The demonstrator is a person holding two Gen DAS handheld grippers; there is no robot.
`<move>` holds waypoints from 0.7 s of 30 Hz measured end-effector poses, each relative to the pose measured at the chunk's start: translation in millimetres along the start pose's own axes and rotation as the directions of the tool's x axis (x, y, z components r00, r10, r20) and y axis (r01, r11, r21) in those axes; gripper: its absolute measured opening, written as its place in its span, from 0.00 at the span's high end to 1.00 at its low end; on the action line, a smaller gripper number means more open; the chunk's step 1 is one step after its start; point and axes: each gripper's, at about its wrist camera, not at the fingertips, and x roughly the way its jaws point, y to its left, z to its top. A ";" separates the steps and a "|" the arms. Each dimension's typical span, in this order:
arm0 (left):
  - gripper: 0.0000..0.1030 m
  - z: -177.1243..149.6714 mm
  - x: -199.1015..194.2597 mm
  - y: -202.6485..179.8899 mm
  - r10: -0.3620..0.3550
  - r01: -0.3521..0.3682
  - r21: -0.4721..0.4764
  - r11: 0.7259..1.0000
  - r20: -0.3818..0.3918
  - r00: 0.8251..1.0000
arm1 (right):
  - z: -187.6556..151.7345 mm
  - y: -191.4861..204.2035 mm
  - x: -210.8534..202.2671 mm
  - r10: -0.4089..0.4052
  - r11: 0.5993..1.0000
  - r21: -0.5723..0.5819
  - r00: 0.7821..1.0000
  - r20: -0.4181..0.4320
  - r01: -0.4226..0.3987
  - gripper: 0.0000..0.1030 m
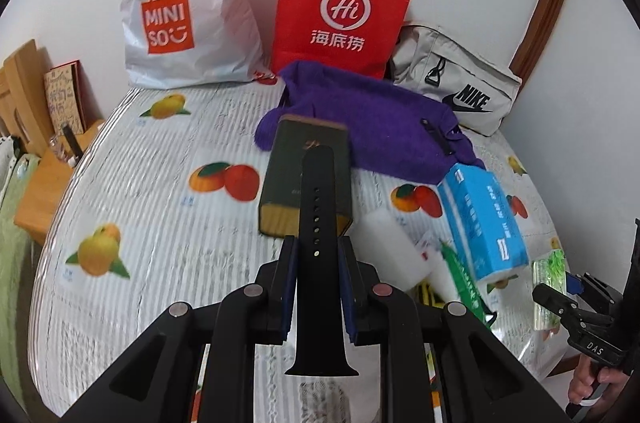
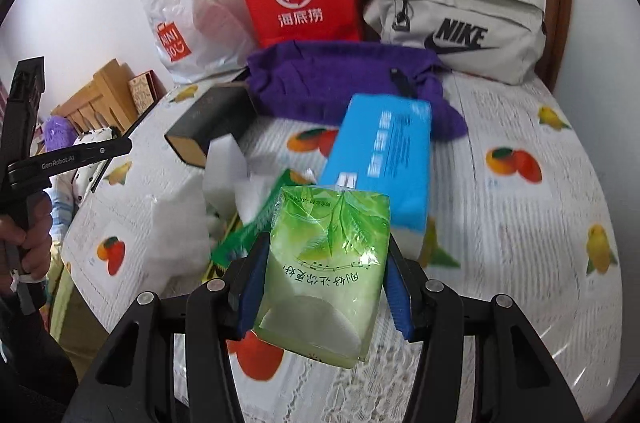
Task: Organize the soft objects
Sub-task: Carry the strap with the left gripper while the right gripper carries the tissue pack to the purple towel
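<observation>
White walls back a round table (image 1: 168, 159) covered in a striped plastic cloth printed with oranges and lemons. Along the wall, far ahead of both tongs, stand a white crinkled plastic Miniso bag (image 1: 180, 11), a red paper carrier bag with white cord handles (image 1: 340, 3) and a grey fabric Nike pouch (image 1: 460, 79), left to right.

The left gripper (image 1: 318, 255) has its jaws set narrow, clamped on a black perforated rubber watch strap (image 1: 318, 223) that stands upright between the blue pads and reaches forward past the fingertips. Just beyond the tips lies a dark green box with gold edges (image 1: 284, 175), partly hidden by the strap. Beyond that box a purple fuzzy knitted cloth (image 1: 380, 131) sprawls in front of the red bag. To the right of the left tongs sit white foam blocks (image 1: 384, 235), a green flat packet (image 1: 464, 275) and a blue soft pack of tissues (image 1: 484, 223).

The right gripper (image 2: 326, 263) holds its jaws about half open, pressed on the two sides of a green clear-wrapped pocket tissue pack (image 2: 324, 275), which is raised clear of the cloth. Directly ahead of its tips lies the blue tissue pack, with the foam blocks and green packet to the front left and the purple cloth further ahead. At the far left of the right wrist view, a hand (image 2: 34, 227) grips the other handle.
</observation>
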 end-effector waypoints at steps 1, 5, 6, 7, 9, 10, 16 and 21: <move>0.82 1.5 1.6 -1.1 0.000 0.000 0.002 1.000 -0.001 1.000 | 2.8 0.1 1.2 0.006 1.000 -0.005 1.000 -0.002 -0.006 0.49; 0.82 1.0 11.1 0.2 -0.004 0.004 -0.006 1.000 -0.020 1.000 | 1.8 0.8 9.6 0.024 0.999 -0.033 0.999 -0.037 -0.025 0.49; 0.82 0.4 13.7 1.5 -0.002 0.002 -0.012 1.000 -0.027 1.000 | -0.7 -0.1 12.1 0.022 0.999 -0.031 0.999 -0.048 -0.024 0.49; 0.82 0.0 15.7 2.3 -0.003 0.003 -0.015 1.000 -0.030 1.000 | -1.7 -1.5 12.8 0.026 0.999 -0.022 0.998 -0.052 -0.027 0.49; 0.82 -0.6 18.5 2.6 -0.003 0.002 -0.016 1.000 -0.036 0.999 | -0.7 -4.8 13.7 0.046 0.999 0.007 0.997 -0.058 -0.046 0.49; 0.82 -0.1 19.7 2.9 -0.002 0.001 -0.019 1.000 -0.037 0.999 | 0.7 -5.1 13.0 0.048 0.999 0.012 0.997 -0.053 -0.047 0.49; 0.82 10.1 22.8 -0.6 -0.010 0.010 -0.011 1.000 -0.036 0.999 | 21.2 -4.6 8.2 0.036 0.999 -0.003 0.999 -0.008 -0.036 0.49; 0.82 26.6 32.2 -0.8 -0.015 0.014 -0.013 1.000 -0.040 0.999 | 49.4 -8.4 16.9 0.024 1.000 -0.020 1.000 0.015 -0.023 0.49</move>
